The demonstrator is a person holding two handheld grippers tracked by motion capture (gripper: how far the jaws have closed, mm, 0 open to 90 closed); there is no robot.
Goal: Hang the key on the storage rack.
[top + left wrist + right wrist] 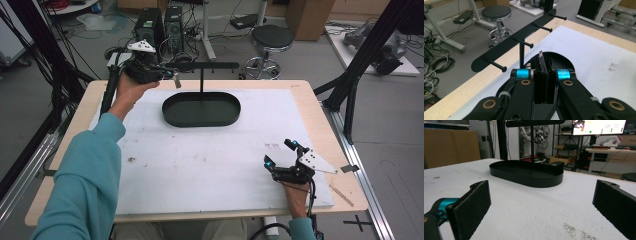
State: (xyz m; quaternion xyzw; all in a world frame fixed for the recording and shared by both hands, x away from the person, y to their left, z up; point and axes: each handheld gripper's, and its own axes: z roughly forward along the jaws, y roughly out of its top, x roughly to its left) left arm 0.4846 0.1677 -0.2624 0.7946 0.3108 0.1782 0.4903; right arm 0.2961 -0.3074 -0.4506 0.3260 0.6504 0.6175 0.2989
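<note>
A black hanger stand has an oval tray base [171, 111] and a thin post carrying a horizontal bar [212, 65] with several pegs [498, 64]. My left gripper [171, 74] is raised at the bar's left end, above the table's far left. It is shut on a thin metal ring [541, 53], and a small silvery piece [177, 81] hangs below it. Over the tray, the left gripper [543, 63] points past the post, just below the pegs. My right gripper [279, 153] rests open on the white mat at the near right, facing the tray [526, 178].
A white mat [210, 160] covers most of the wooden table [325, 125]. Black frame posts [357, 60] stand at the right and left edges. Beyond the far edge are a stool [270, 40], computer towers [160, 25] and floor cables.
</note>
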